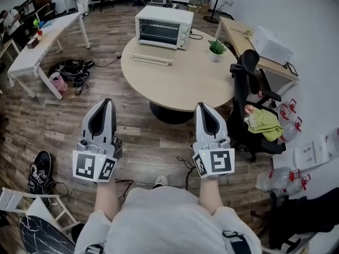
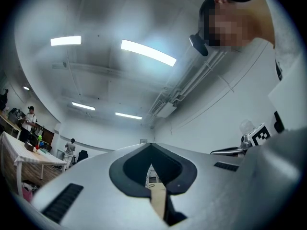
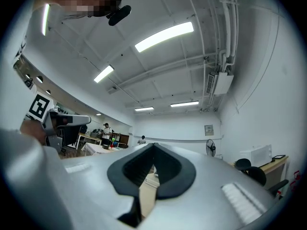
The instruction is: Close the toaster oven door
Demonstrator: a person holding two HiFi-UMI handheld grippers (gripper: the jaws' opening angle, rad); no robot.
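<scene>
Both closed | left gripper (image 1: pixel 107 102) | right gripper (image 1: pixel 203 106) | toaster oven (image 1: pixel 163 27) well ahead

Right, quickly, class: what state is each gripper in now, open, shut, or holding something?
Left gripper: shut, jaw tips together, holding nothing.
Right gripper: shut, jaw tips together, holding nothing.

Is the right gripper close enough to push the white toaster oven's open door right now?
Probably not yet. The right gripper hovers over the wooden floor, short of the round beige table, and the white toaster oven sits at its far side. Nothing blocks the way.
</scene>
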